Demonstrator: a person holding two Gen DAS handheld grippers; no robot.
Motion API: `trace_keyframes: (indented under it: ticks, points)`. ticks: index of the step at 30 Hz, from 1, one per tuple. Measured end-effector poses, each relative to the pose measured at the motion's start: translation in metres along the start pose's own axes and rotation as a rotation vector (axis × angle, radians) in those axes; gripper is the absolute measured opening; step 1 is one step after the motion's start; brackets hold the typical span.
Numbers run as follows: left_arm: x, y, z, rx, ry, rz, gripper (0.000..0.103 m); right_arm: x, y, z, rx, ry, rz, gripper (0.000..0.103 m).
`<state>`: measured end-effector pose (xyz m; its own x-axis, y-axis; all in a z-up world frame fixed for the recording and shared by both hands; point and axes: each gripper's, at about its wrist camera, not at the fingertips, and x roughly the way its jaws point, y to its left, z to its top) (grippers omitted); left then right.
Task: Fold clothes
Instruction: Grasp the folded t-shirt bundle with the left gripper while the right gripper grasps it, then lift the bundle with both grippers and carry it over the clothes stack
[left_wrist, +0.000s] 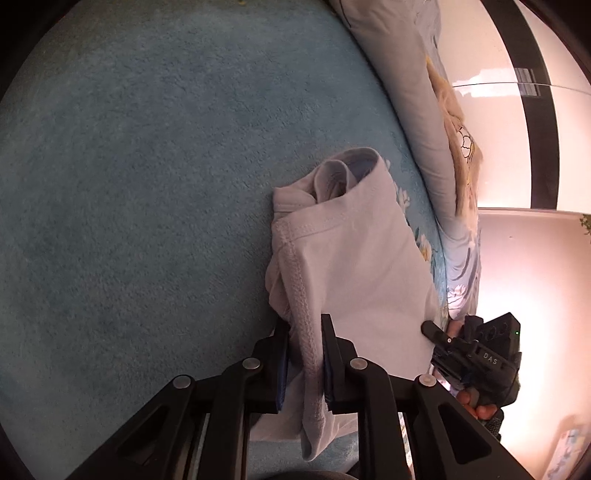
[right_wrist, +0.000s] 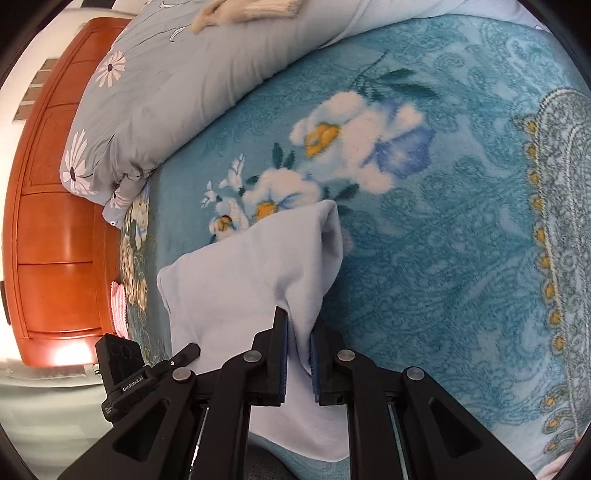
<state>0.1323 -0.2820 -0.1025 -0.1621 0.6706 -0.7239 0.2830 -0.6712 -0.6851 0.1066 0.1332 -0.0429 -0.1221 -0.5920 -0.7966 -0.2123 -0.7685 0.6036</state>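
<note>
Presently both claws are clamped on the pale garment (left_wrist: 354, 266): left gripper (left_wrist: 304, 332) on its stitched hem, right gripper (right_wrist: 298, 325) on a plain edge. Cloth drapes ahead onto the blue blanket (right_wrist: 443, 240). Advise equal tension, laying edges level.

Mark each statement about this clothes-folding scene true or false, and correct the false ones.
1. The left claw is shut on the pale lilac cotton garment. True.
2. The right claw hangs empty above the bed. False: it grips a fold of the same garment.
3. The garment lies on a teal plush blanket with white flowers. True.
4. The grey daisy-print pillow sits on top of the garment. False: it lies apart, at the blanket's far edge.
5. The wooden furniture beside the bed is painted white. False: it is reddish-brown.
</note>
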Motion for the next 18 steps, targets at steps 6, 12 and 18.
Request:
trace_keyframes:
  ticks: [6,12,18]
  points:
    - [-0.004,0.005,0.000,-0.030,-0.005,-0.001,0.019,-0.002,0.011,0.002,-0.002,-0.012,-0.003,0.010]
    - [-0.022,-0.012,-0.010,-0.009,-0.049,0.002,0.014,-0.026,0.026,-0.003,-0.037,-0.040,-0.006,0.010]
    - [-0.042,-0.049,-0.025,0.082,-0.062,-0.037,0.014,-0.074,0.045,-0.009,-0.090,-0.111,-0.014,0.010]
